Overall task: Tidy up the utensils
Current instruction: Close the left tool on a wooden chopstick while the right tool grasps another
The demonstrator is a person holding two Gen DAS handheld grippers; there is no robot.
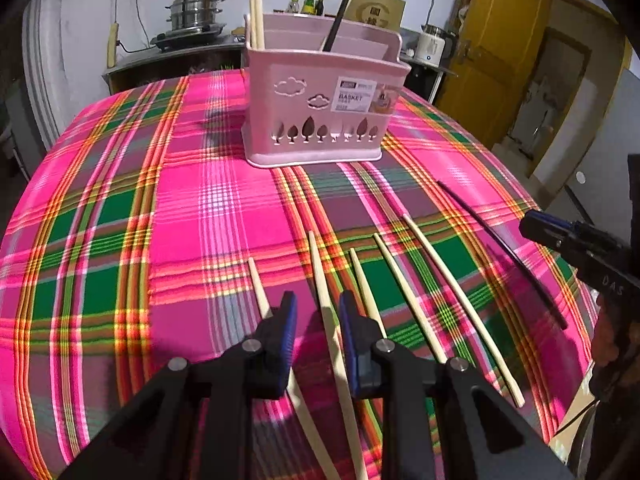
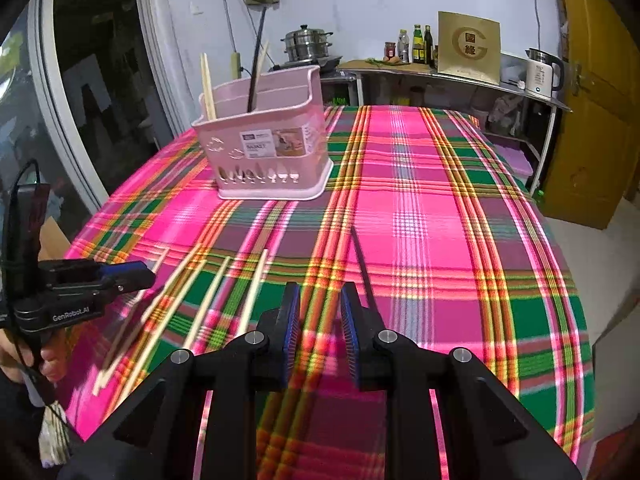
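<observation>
Basket [image 1: 320, 100] label "BASKET", tongs [image 2: 100, 280] marked "GenRobot.AI"

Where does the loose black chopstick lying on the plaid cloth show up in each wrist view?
Left wrist view: the black chopstick lies at far right, running diagonally, right of the pale wooden chopsticks.
Right wrist view: it lies at centre, its near end hidden behind the tongs' right finger.
Shared landmark: the pink plastic utensil basket standing beyond it.

I count 5 pale chopsticks [image 1: 404, 292] and 1 black chopstick [image 1: 500, 248] lying on my tablecloth [image 1: 120, 220]. My 1 pink basket [image 1: 320, 108] holds 2 pale chopsticks [image 1: 256, 8] and 1 black one [image 1: 344, 8].
</observation>
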